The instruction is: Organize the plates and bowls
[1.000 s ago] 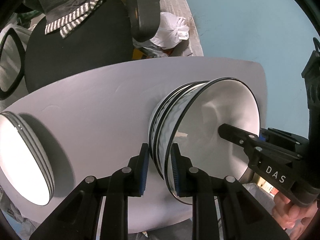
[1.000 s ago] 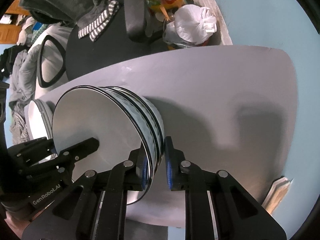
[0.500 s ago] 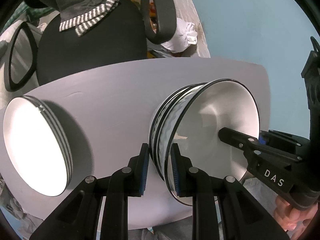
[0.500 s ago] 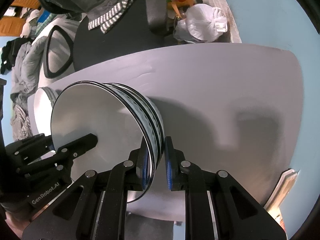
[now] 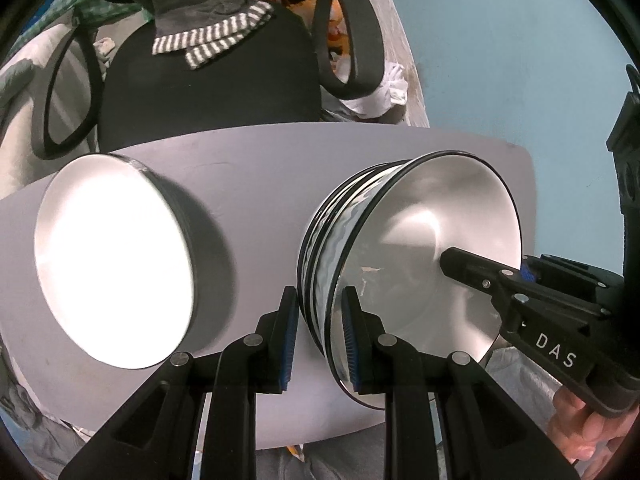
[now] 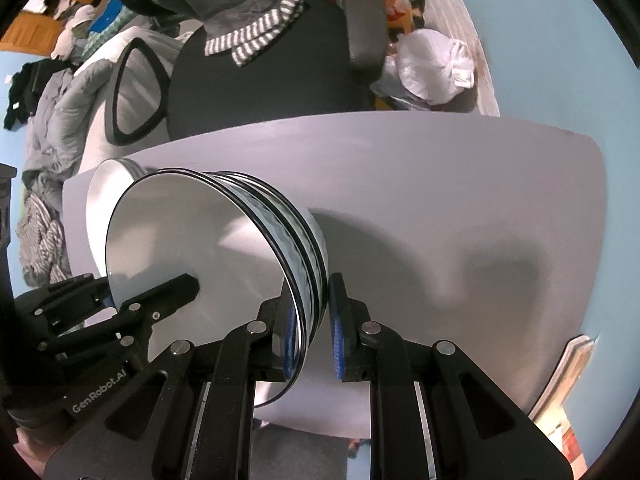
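Clearly, both grippers had hold of the same stack of bowls (image 5: 420,256), each clamped over the rim from an opposite side. In the left wrist view the left gripper (image 5: 318,334) sat at lower centre of the frame, one blue-padded finger outside the stack's wavy-patterned wall and the other inside the top bowl, closed on the nested rims. The right gripper (image 5: 516,276) entered from the right edge of that frame, one black finger reaching into the bowl's white interior and the other behind the rim, with the person's hand (image 5: 584,428) visible at lower right below it.

From the right wrist view the right gripper (image 6: 314,328) appeared at lower centre, its fingers pinching the rims of the stack of bowls (image 6: 192,248), which filled the centre left of the frame. The left gripper (image 6: 110,300) came in from the lower left, gripping the opposite rim.

A stack of plates (image 5: 116,256) occupied the left of the left wrist frame on the grey table (image 5: 256,184), near the bowls but apart from them. Whether the bowls touched the table could not be told. Beyond the table's far edge, at upper centre, stood a black office chair (image 5: 208,92) with a striped garment (image 5: 212,40) draped over its back.
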`<state>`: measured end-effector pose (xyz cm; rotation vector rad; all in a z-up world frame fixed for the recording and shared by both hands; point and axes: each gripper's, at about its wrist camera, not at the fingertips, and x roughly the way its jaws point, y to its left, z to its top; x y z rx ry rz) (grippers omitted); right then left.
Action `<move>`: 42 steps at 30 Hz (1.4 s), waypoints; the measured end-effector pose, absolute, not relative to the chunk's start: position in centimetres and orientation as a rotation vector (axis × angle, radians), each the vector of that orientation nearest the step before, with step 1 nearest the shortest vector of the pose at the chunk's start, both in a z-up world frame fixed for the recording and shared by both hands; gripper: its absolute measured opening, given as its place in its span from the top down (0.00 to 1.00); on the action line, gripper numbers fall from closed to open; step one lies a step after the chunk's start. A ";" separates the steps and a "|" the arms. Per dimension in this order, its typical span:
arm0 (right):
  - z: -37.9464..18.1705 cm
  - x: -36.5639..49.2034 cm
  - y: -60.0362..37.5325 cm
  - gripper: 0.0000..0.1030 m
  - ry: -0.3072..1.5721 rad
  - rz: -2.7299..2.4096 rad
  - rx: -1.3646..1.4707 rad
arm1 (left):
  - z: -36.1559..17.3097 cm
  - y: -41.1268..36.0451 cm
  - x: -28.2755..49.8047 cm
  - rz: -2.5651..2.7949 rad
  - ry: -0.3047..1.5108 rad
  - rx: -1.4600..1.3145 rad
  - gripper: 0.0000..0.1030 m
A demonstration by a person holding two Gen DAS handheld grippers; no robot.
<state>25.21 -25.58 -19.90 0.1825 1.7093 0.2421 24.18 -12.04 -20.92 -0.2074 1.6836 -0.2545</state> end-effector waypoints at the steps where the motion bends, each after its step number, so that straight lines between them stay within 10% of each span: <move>1: -19.7 25.2 -25.0 0.85 1.705 0.247 0.178 | -20.7 -11.6 24.2 -0.251 1.681 -0.213 0.80; 42: -19.9 27.0 -6.0 0.85 1.695 0.409 -0.011 | -21.4 7.2 23.4 -0.100 1.653 -0.338 0.80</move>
